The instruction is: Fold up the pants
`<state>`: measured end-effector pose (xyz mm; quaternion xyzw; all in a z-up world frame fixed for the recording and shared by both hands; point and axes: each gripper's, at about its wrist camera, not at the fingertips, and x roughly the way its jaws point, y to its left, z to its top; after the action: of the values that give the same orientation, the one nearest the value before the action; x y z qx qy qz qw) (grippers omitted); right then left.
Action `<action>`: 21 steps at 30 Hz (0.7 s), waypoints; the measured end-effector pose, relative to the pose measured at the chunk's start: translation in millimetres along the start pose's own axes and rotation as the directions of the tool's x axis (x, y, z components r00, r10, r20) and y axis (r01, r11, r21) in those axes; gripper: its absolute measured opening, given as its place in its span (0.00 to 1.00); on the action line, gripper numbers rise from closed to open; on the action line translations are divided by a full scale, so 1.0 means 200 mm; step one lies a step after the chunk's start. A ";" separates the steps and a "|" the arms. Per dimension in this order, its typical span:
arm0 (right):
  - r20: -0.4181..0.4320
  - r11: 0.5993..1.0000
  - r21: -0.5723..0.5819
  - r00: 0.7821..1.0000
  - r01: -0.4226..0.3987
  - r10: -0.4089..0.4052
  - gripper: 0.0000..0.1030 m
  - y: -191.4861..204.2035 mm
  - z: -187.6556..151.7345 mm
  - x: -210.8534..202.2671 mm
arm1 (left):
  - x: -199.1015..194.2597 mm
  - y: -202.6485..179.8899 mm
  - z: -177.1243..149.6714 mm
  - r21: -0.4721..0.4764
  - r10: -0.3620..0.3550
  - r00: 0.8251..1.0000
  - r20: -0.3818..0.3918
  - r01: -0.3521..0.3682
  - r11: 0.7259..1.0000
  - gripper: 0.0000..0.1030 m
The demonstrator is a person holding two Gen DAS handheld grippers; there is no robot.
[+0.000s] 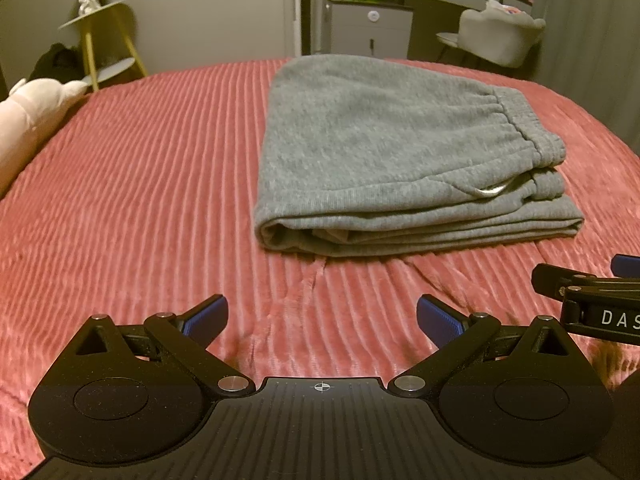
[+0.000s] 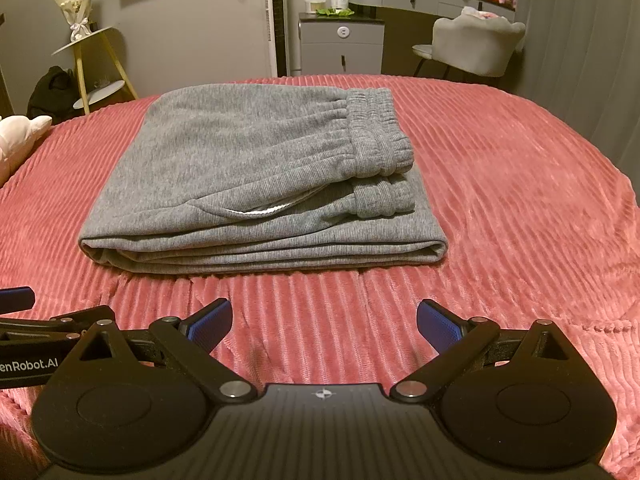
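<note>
now | pants folded on bed, ahead of both jaws | left gripper released | right gripper released

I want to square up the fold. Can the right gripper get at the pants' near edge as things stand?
Probably yes. The right gripper is open and empty, and only bare bedspread lies between it and the folded pants; the left gripper sits off to the side.

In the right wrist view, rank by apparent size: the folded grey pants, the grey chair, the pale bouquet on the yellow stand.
1. Folded grey pants, by far the largest.
2. Grey chair.
3. Pale bouquet, smallest.
The chair and bouquet are farther from the camera, so this ranks apparent size only.
</note>
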<state>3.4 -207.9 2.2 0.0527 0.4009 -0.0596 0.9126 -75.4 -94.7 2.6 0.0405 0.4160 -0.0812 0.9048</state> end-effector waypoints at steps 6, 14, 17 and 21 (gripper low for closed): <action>0.001 1.000 -0.002 1.000 0.001 -0.001 0.96 0.00 0.00 0.00 | 0.00 0.00 0.00 -0.005 -0.001 1.000 0.003 0.001 1.000 1.00; 0.001 1.000 0.000 1.000 -0.001 0.001 0.96 0.00 0.00 0.00 | 0.00 0.01 0.00 -0.010 -0.007 1.000 0.005 0.007 1.000 1.00; 0.002 1.000 0.001 1.000 0.000 0.000 0.96 0.00 0.00 0.00 | -0.01 0.00 0.00 -0.008 -0.007 1.000 0.009 0.007 1.000 1.00; 0.002 1.000 -0.001 1.000 0.000 0.000 0.96 0.00 0.00 0.00 | -0.02 0.00 0.00 0.001 -0.018 1.000 0.024 0.018 1.000 1.00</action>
<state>2.9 -208.1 2.5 0.0524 0.3999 -0.0594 0.9131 -77.9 -94.5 4.9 0.0362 0.4054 -0.0900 0.9090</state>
